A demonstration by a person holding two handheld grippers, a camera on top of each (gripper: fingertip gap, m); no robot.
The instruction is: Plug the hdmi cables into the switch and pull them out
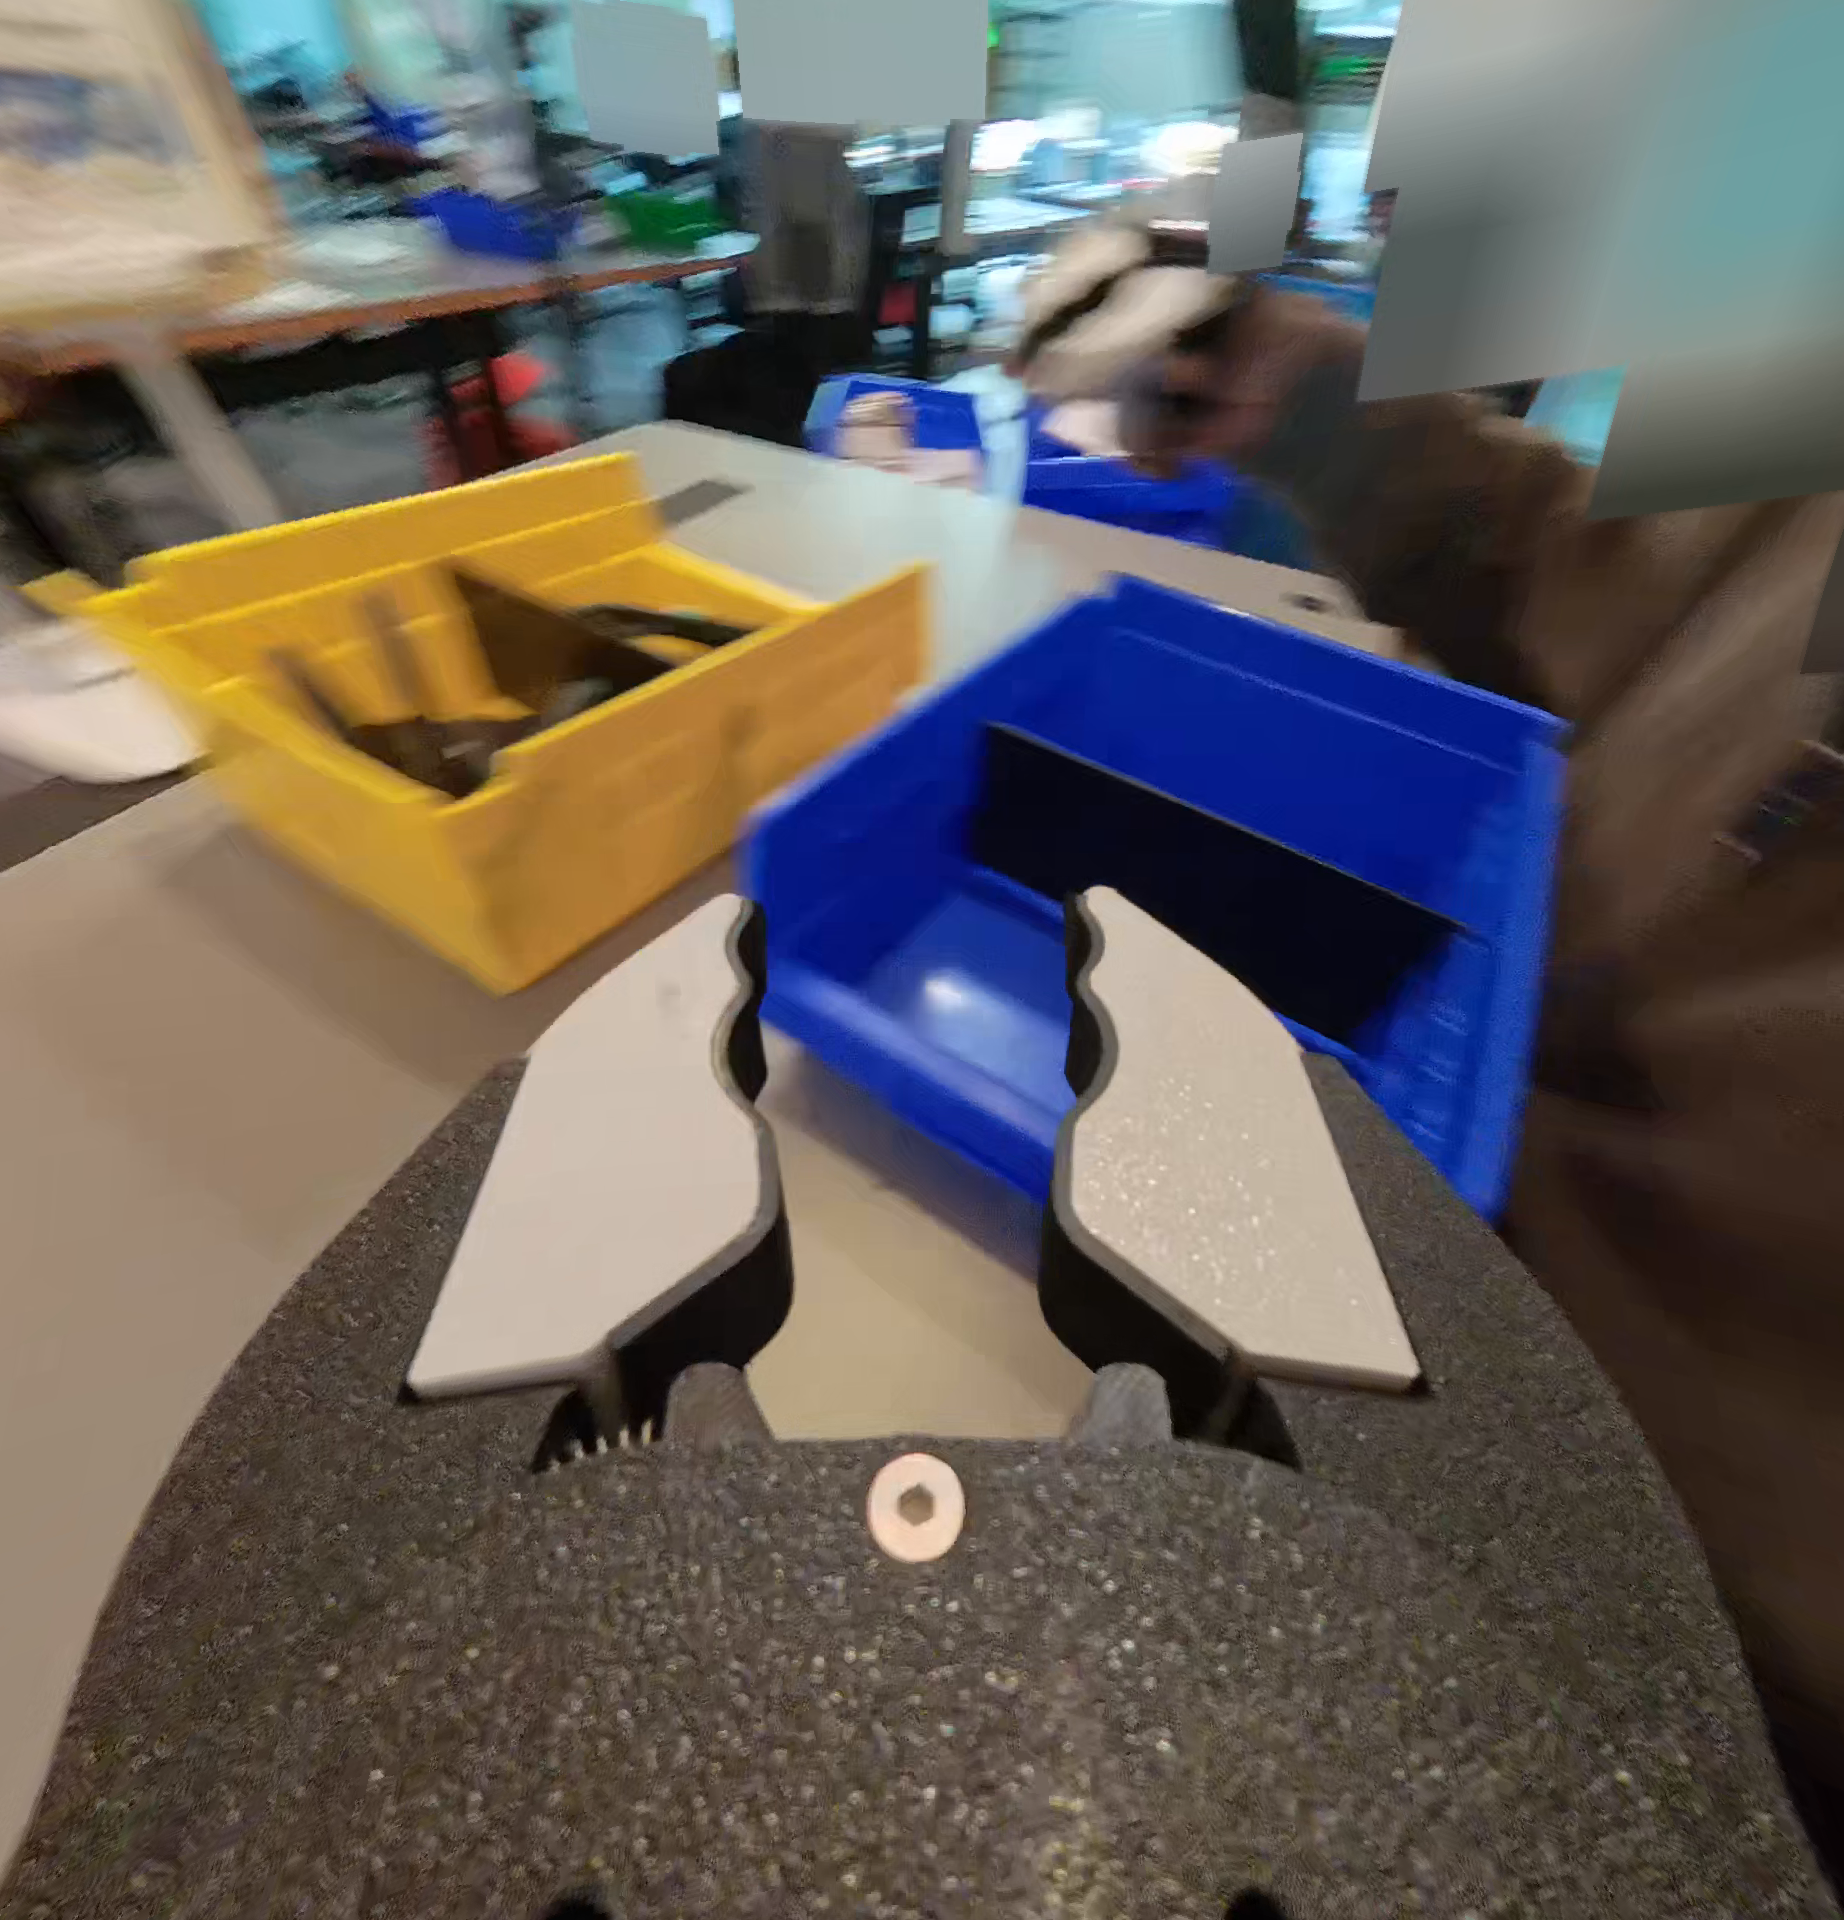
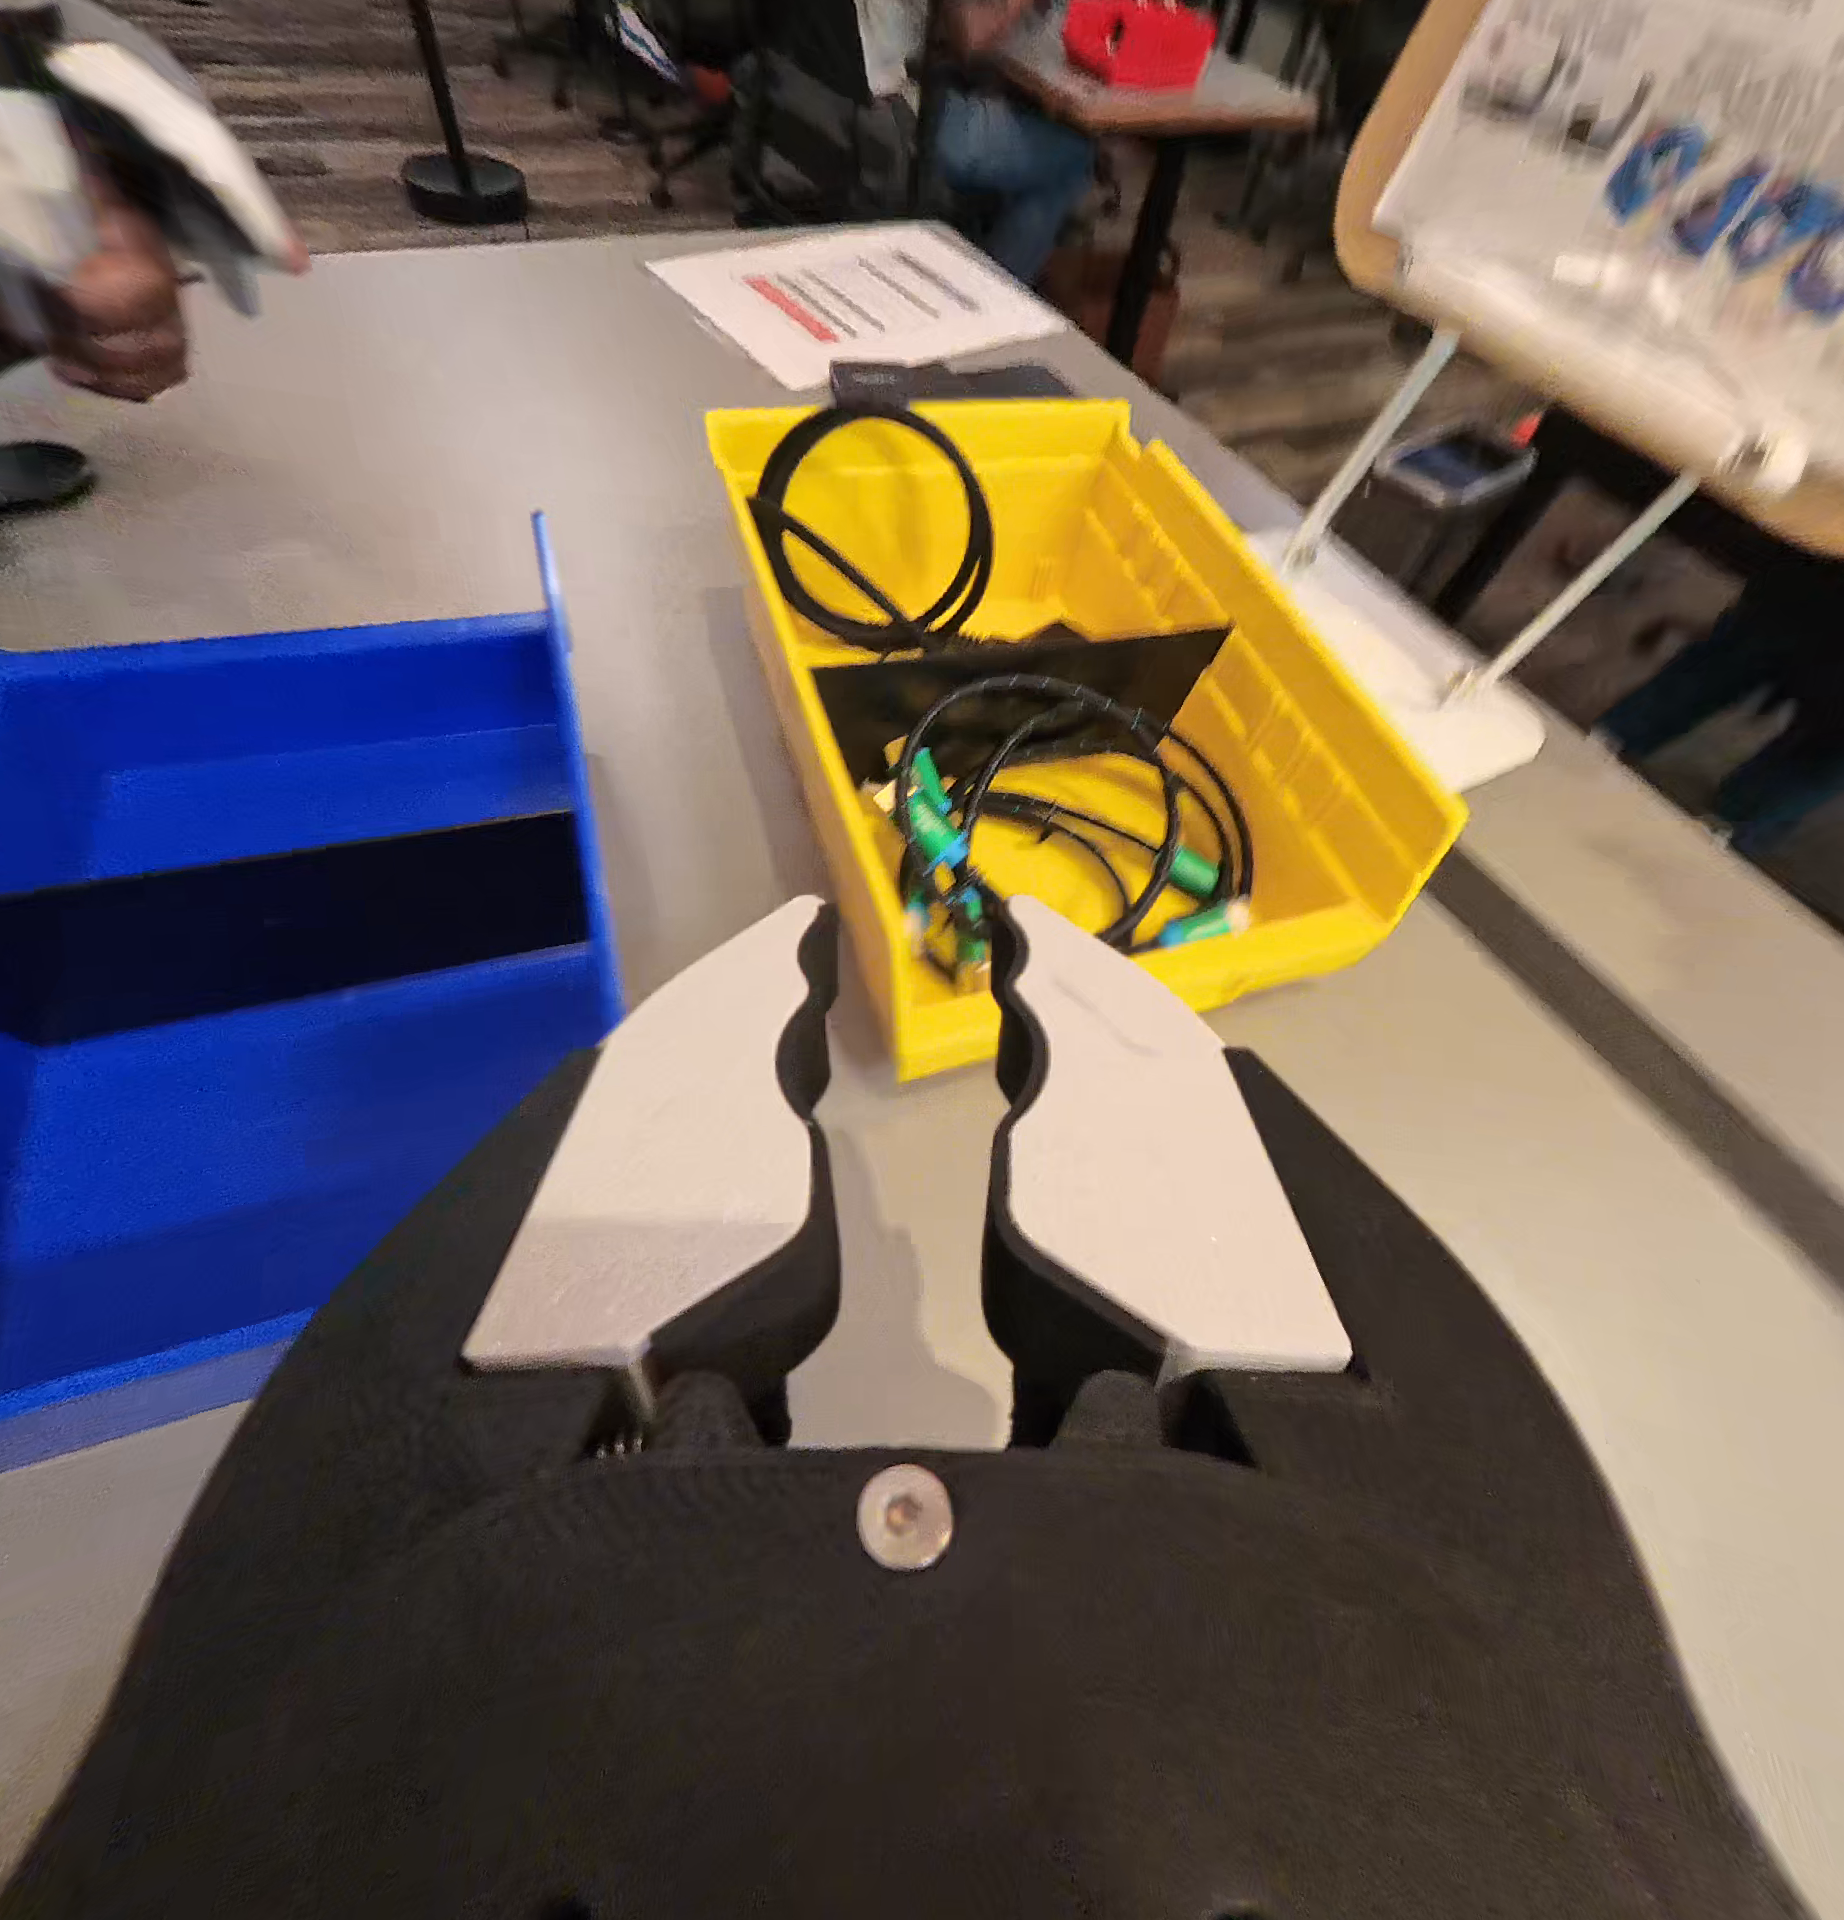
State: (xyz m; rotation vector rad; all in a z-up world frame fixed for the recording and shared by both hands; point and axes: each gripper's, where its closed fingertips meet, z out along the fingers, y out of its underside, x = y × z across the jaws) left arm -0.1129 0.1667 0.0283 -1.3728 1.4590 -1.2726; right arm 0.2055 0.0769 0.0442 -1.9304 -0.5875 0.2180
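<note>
On a grey table [image 2: 398, 416], a blue bin [image 1: 1261, 727] and yellow bin [image 2: 1313, 748] run lengthwise toward 1 o'clock. Left gripper [image 1: 913, 914], jaws spread and bare, faces blue; right gripper [image 2: 913, 914], likewise spread, nears coiled cables [image 2: 1084, 821].

A grey tabletop [image 2: 430, 416] carries a yellow bin [image 2: 1344, 790] and a blue bin [image 2: 274, 1122], standing apart side by side. Each bin has a black divider across it. In the yellow bin a coiled black cable [image 2: 876, 520] lies behind the divider, and a tangle of black cables with green connectors [image 2: 1063, 831] lies in front. Beyond the yellow bin rest a printed sheet of paper [image 2: 856, 301] and a small black object [image 2: 876, 379]. Further blue bins [image 1: 1105, 468] stand at the far edge.
</note>
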